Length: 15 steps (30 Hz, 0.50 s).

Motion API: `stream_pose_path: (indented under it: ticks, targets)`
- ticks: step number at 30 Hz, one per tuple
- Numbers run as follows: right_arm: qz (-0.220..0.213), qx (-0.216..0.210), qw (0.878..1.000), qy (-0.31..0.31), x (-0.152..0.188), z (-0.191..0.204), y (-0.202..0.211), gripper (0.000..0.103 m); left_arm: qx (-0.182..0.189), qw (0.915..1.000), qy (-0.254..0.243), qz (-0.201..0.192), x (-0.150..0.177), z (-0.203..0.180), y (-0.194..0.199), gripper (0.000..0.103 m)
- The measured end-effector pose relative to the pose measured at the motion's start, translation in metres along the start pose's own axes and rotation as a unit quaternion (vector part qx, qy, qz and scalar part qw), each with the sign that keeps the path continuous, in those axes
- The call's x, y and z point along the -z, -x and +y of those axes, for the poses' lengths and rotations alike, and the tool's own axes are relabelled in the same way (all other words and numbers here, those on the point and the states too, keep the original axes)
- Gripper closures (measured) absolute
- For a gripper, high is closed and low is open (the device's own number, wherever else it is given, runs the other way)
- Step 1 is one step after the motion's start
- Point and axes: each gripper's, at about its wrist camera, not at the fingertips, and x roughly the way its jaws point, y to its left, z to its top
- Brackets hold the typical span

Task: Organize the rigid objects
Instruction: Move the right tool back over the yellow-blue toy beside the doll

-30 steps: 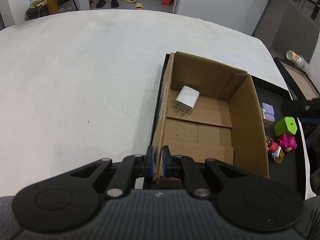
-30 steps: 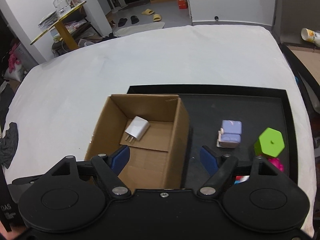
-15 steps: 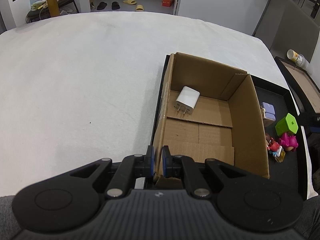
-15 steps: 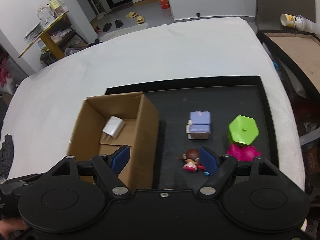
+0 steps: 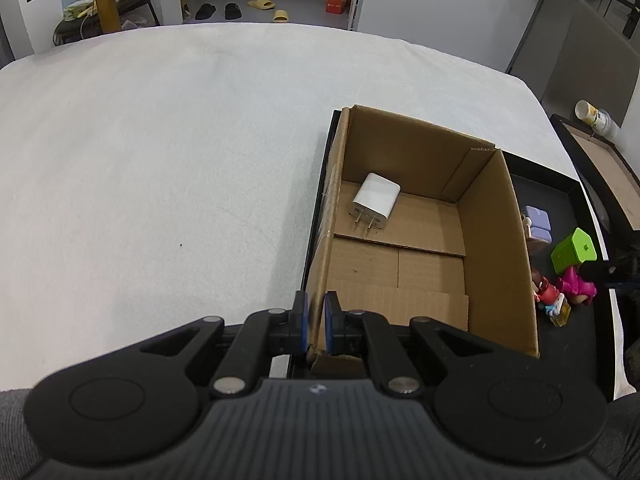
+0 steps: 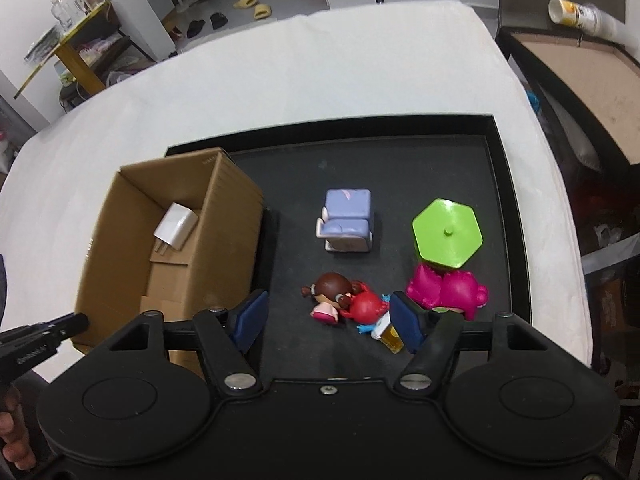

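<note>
Left gripper (image 5: 316,326) pinches the cardboard box (image 5: 492,240) wall at lower centre; right gripper (image 6: 325,320) hangs spread above the doll figure (image 6: 340,298) on the black tray (image 6: 502,184). Mid-frame, a white charger (image 5: 375,200) lies in the box.

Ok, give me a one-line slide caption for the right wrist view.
Open right gripper hovers over a small doll figure lying on the black tray, beside the cardboard box holding a white charger.

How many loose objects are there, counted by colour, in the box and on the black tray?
White: 1, the charger in the cardboard box
Lavender: 1, the block toy
Green: 1, the hexagonal piece
Pink: 1, the plush-like toy
Red and brown: 1, the doll figure
Total: 5
</note>
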Motion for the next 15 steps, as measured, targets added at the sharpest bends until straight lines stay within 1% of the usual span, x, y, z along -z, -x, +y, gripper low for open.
stream_pose_path:
  ticks: [6, 9, 15]
  targets:
    - [0.025, -0.002, 1.0, 0.005, 0.0, -0.008, -0.018, 0.037, 0.0, 1.0, 0.001, 0.0, 0.0, 0.0, 0.0, 0.096]
    - [0.033, 0.006, 0.999, 0.013, 0.0, -0.01, -0.026, 0.036, 0.0, 1.0, 0.0, 0.0, 0.0, 0.0, 0.0, 0.096]
    - [0.054, 0.008, 0.998, 0.02, 0.001, -0.015, -0.043, 0.036, 0.0, 1.0, 0.002, 0.0, 0.0, 0.0, 0.0, 0.096]
